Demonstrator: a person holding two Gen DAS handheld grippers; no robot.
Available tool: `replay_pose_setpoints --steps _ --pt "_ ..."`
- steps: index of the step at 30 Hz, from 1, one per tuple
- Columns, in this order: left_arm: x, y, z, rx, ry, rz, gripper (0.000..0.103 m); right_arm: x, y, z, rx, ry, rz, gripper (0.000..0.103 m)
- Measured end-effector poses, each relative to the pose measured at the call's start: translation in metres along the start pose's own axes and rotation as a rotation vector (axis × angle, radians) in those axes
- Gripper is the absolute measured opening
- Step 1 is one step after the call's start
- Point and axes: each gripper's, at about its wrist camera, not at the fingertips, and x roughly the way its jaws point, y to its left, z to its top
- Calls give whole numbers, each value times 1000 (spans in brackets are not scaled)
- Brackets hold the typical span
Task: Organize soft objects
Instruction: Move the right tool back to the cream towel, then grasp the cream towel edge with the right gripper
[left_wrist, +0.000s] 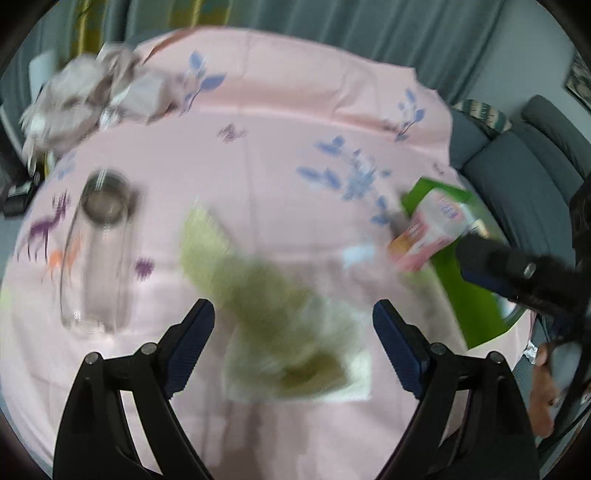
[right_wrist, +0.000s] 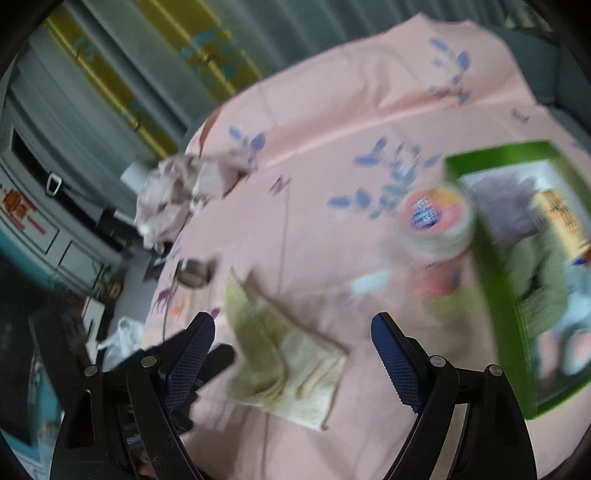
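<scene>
though blurred, both claws, left gripper (left_wrist: 293, 345) and right gripper (right_wrist: 291, 356), wide, empty above green cloth (left_wrist: 273, 314)

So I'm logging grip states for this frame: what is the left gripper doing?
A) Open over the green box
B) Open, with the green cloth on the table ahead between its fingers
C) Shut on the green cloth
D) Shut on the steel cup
B: the left gripper has its jaws spread wide and holds nothing, while the blurred green cloth lies on the pink tablecloth in front of it.
</scene>
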Motion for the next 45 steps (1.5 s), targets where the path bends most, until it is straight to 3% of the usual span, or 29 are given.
replay_pose_setpoints --steps 8,11,14,19,27,31,36,38,45 --pt "28 20 -24 -91 91 -43 85 58 14 -14 -36 167 -5 87" --pt "35 21 -28 -111 117 -45 76 75 12 -19 -16 219 22 87" --pt "42 20 -31 -109 143 -47 75 88 13 -21 -29 252 6 87" --pt "51 27 -35 -157 169 -64 68 105 6 -25 -29 284 -71 87" --pt "53 30 -35 -167 158 -63 62 119 5 -30 -44 316 -76 87" --pt "56 30 -34 -164 150 -69 49 122 9 -34 -61 304 -75 87" --pt "59 33 -35 -179 147 -105 34 128 17 -38 -126 310 -85 78" --pt "60 32 -35 -183 141 -110 32 128 18 -38 -133 304 -85 66" --pt "62 32 -33 -193 143 -122 31 128 12 -37 -113 294 -11 56"
